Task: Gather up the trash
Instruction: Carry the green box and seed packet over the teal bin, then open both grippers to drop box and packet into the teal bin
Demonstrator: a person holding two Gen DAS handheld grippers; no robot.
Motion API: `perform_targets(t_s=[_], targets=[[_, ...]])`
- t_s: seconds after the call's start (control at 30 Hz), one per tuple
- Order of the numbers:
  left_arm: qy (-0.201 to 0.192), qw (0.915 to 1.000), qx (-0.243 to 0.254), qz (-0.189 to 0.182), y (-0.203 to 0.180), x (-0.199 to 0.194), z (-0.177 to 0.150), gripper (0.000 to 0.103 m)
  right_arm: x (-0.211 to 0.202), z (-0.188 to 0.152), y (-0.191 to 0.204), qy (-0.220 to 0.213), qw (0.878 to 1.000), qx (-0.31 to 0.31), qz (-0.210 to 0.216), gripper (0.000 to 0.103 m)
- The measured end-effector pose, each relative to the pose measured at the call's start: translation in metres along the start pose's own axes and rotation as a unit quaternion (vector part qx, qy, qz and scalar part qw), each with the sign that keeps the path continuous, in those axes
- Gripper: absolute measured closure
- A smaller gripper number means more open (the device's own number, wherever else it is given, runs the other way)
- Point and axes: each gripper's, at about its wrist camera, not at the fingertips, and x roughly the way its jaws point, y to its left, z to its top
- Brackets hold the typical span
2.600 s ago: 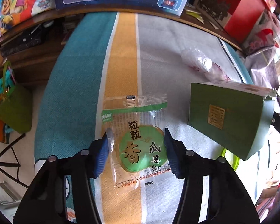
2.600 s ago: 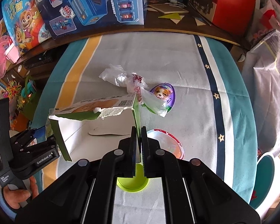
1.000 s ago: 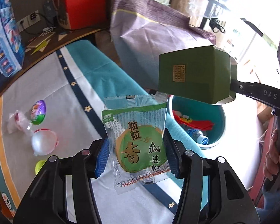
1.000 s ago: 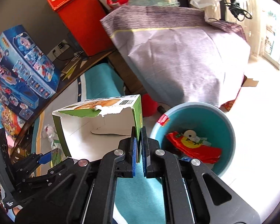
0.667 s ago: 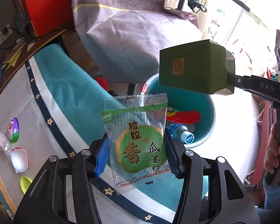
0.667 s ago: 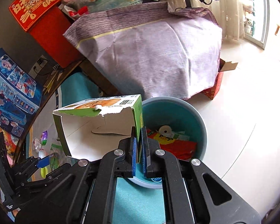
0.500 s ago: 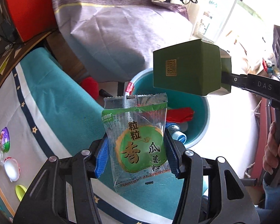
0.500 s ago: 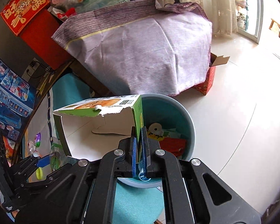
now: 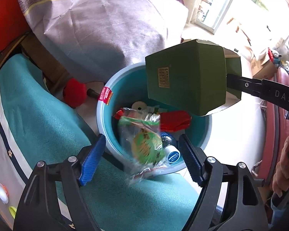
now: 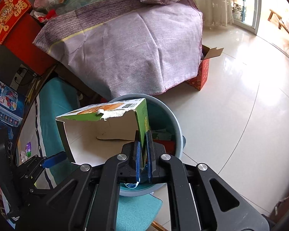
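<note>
Over the teal trash bin, the left gripper stands spread apart, its snack wrapper blurred, apparently dropping in; the right gripper pinches a torn green carton, poised above for disposal.

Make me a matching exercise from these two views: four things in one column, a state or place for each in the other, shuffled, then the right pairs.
Things:
1. left gripper
2. right gripper
3. snack wrapper
4. red ball

States or places:
A. on the floor beside the bin
B. clamped on a wall of the torn green box
C. loose, blurred, over the bin's mouth
D. fingers spread wide, nothing between them touching

Pairs: 1-D, 2-B, 3-C, 4-A
</note>
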Motion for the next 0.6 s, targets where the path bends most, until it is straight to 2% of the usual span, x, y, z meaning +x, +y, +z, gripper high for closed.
perform_targets(t_s=[0.13,0.23,0.33,0.37,0.4,0.43,0.6], targets=[[0.004,0.9998,-0.017,-0.002,0.011,0.000,-0.001,0.016,0.006,0.001,0.004,0.004,1.000,-0.001,0.000,0.097],[0.001,0.9998,-0.021,-0.001,0.015,-0.002,-0.002,0.014,0.009,0.001,0.007,0.006,1.000,-0.002,0.001,0.097],[0.002,0.9998,-0.021,0.000,0.016,-0.004,-0.007,0.013,0.013,0.002,0.011,0.016,1.000,-0.006,0.004,0.089],[0.003,0.9998,-0.022,0.000,0.017,-0.005,-0.008,0.013,0.014,0.001,0.012,0.019,1.000,-0.007,0.003,0.069],[0.004,0.9997,-0.023,0.001,0.018,-0.005,-0.009,0.013,0.015,0.000,0.014,0.020,1.000,-0.010,-0.001,0.045],[0.006,0.9997,-0.024,0.001,0.018,-0.006,-0.010,0.013,0.015,-0.001,0.016,0.020,1.000,-0.016,-0.006,0.038],[0.013,0.9994,-0.032,-0.005,0.023,-0.007,-0.018,0.013,0.019,-0.007,0.021,0.038,0.999,-0.020,-0.020,0.025]])
